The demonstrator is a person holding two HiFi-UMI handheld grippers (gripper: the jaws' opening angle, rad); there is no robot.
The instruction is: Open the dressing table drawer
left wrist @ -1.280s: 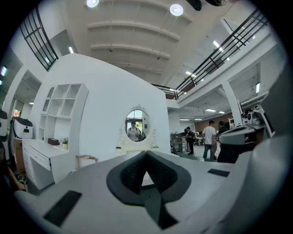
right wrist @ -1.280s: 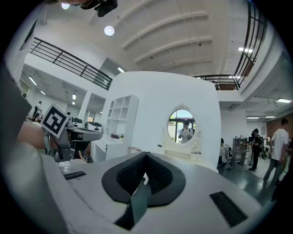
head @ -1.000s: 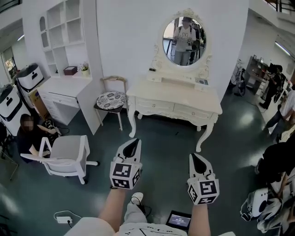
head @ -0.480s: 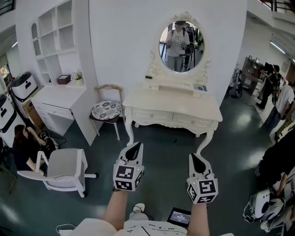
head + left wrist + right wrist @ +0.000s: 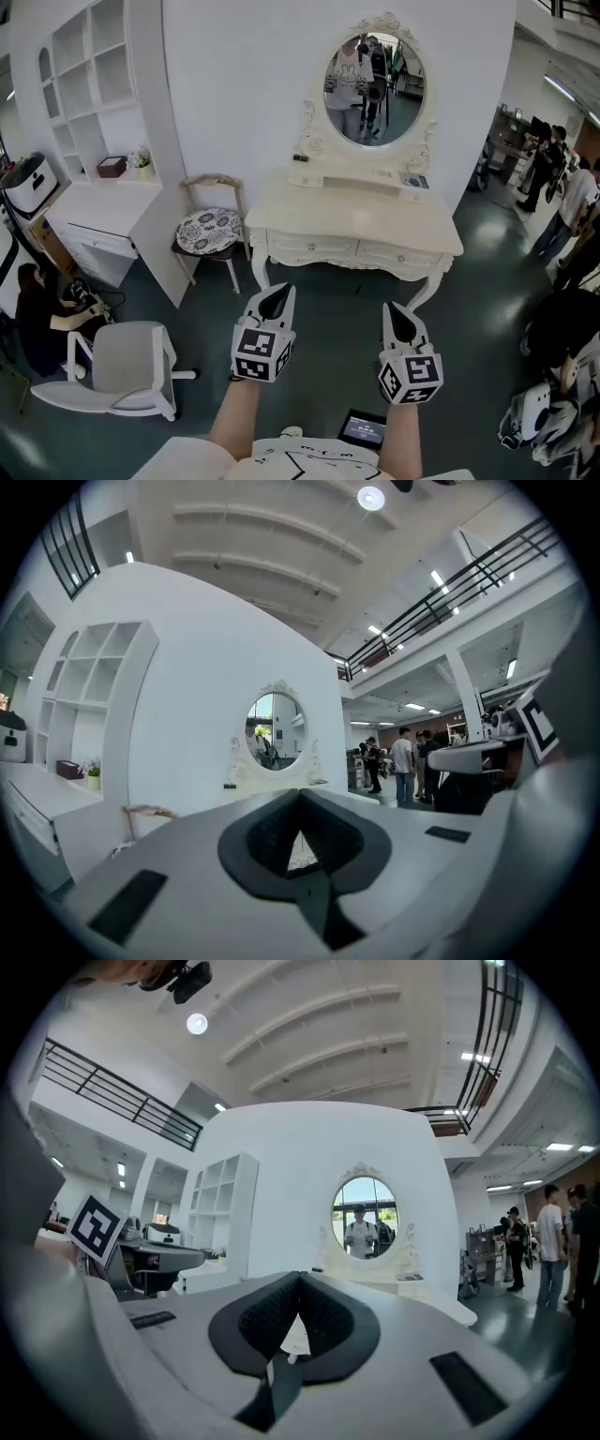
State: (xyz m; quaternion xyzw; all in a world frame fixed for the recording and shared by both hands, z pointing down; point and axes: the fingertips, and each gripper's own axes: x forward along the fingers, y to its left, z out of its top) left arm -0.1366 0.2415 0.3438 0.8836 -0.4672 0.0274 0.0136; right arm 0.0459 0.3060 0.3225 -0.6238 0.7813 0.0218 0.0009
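Observation:
The cream dressing table [image 5: 356, 214] stands against the white wall under its oval mirror [image 5: 375, 75]. Its two front drawers, the left drawer [image 5: 298, 246] and the right drawer [image 5: 398, 255], are both closed. My left gripper [image 5: 278, 292] is held out level, short of the table's front and below the left drawer; its jaws are shut and empty. My right gripper [image 5: 394, 309] is alongside it, under the right drawer, also shut with nothing in it. The mirror [image 5: 274, 730] shows beyond the left gripper [image 5: 300, 794], and the mirror [image 5: 364, 1213] beyond the right gripper [image 5: 300, 1279].
A chair with a patterned seat [image 5: 208, 230] stands left of the table, beside a white desk with shelves [image 5: 94, 211]. A white swivel chair [image 5: 122, 366] and a seated person [image 5: 37, 314] are at the left. People [image 5: 562, 197] stand at the right. A tablet [image 5: 364, 429] lies on the floor.
Both grippers have travelled forward toward the dressing table, which now sits nearer and larger in view. Both pairs of jaws have stayed shut.

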